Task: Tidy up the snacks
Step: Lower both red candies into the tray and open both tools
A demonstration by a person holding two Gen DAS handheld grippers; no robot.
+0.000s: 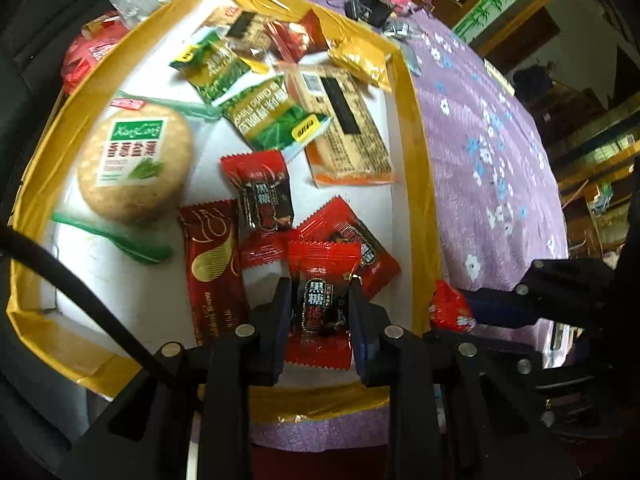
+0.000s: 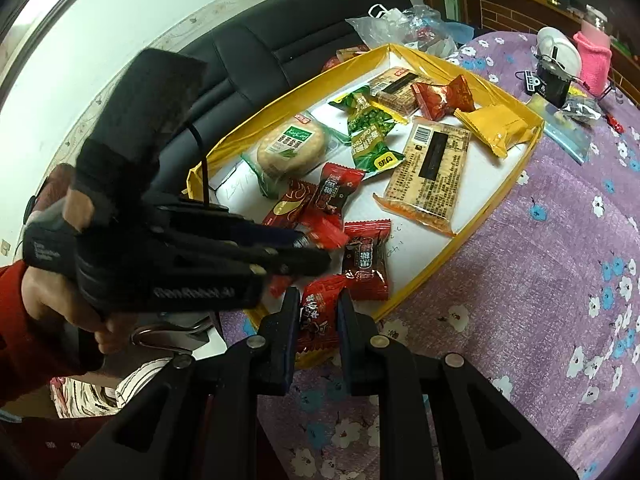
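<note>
both pairs of fingers are closed on red candies: the left gripper (image 1: 318,300) holds a brown-sugar candy (image 1: 320,308) over the yellow tray (image 1: 416,152), the right gripper (image 2: 319,312) holds a red candy (image 2: 318,314) just outside the near rim. release low; free white floor lies ahead of the left fingers.

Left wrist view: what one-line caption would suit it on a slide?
Left gripper clamps a red candy packet over a yellow-rimmed tray of assorted snacks.

Yellow-rimmed tray (image 1: 416,128), purple floral tablecloth (image 1: 480,152)
</note>
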